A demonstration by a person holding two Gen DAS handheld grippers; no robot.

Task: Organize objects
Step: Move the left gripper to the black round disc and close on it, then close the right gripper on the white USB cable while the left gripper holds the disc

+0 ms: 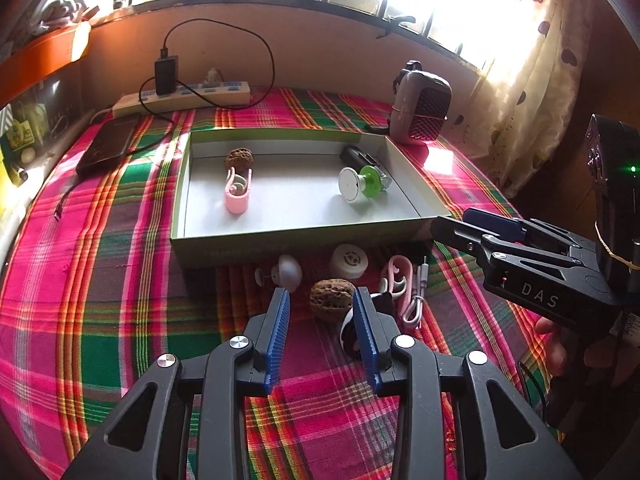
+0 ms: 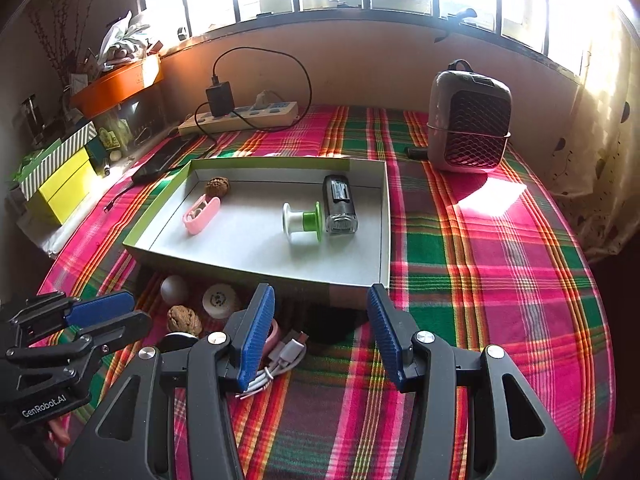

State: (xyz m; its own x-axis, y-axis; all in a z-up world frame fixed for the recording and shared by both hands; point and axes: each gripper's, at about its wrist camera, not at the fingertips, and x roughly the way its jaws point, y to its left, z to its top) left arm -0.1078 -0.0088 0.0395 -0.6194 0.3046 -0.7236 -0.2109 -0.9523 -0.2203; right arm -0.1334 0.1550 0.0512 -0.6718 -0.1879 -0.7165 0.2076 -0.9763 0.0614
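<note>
Shallow box (image 2: 384,216) on the plaid table (image 2: 480,280), 4 things inside.
It holds a walnut (image 2: 218,186), pink clip (image 2: 201,209), green-and-white spool (image 2: 303,222) and clear case (image 2: 340,204); more small things (another walnut (image 1: 332,299) among them) lie just outside its near wall. Left gripper (image 1: 322,320) and right gripper (image 2: 320,330) both stand apart, holding nothing.

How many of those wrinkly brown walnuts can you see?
2. One walnut lies inside the box, in its far left corner beside the pink clip. The other walnut sits on the tablecloth in front of the box.
</note>
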